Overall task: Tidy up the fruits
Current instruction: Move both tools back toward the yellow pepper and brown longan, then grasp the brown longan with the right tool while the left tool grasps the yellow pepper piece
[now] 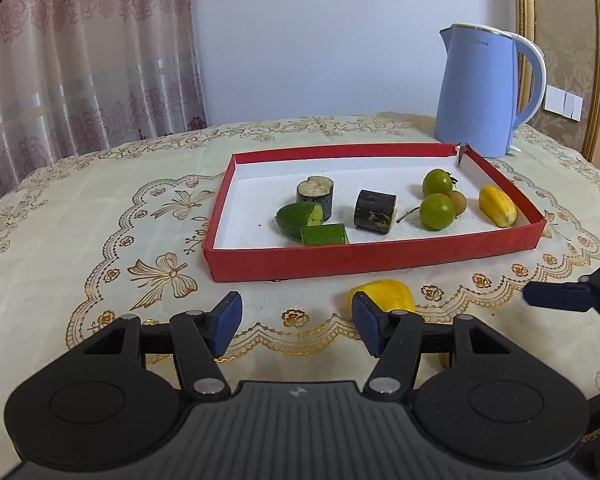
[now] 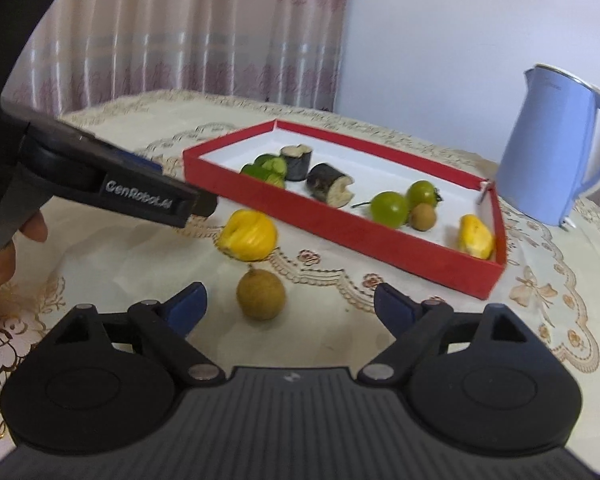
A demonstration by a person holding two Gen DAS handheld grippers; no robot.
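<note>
On the bench, before the red tray [image 2: 332,220], lie a yellow fruit [image 2: 247,238] and a longan [image 2: 261,294] (both outside it). Right claw [image 2: 288,306] stands apart, empty, just short of the longan. Left claw [image 1: 296,326] apart, empty, beside the yellow fruit.

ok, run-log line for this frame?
left hand-held gripper: open, empty | right hand-held gripper: open, longan between jaws | yellow fruit: outside red tray

Matt red cardboard tray [image 1: 372,258], embroidered cloth tablecloth [image 1: 100,208], smooth plastic kettle [image 1: 478,92].
</note>
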